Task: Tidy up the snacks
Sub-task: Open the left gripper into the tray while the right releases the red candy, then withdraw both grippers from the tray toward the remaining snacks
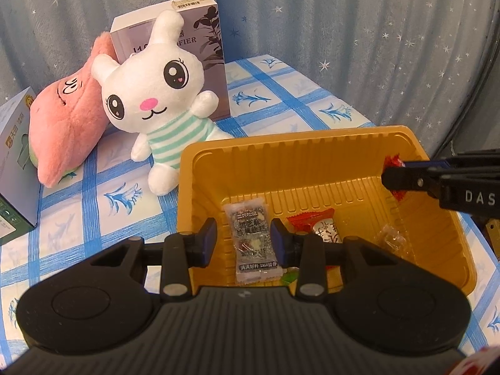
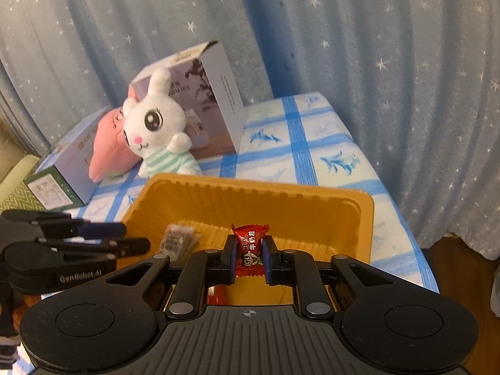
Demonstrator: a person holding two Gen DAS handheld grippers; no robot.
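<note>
A yellow plastic tray [image 1: 312,153] sits on the blue checked tablecloth; it also shows in the right wrist view [image 2: 312,206]. Inside lie a grey snack packet [image 1: 251,237], a red and white candy [image 1: 322,226] and a clear wrapper [image 1: 390,239]. My left gripper [image 1: 243,240] is open and empty, its fingers either side of the grey packet, above the tray's near edge. My right gripper [image 2: 249,257] is shut on a red wrapped candy [image 2: 250,243] and holds it over the tray; it enters the left wrist view [image 1: 393,173] at the tray's right side.
A white plush rabbit [image 1: 156,100] and a pink plush [image 1: 65,118] lean against a grey box [image 1: 206,50] behind the tray. Another box [image 1: 15,168] stands at the left. A starred blue curtain hangs behind the table.
</note>
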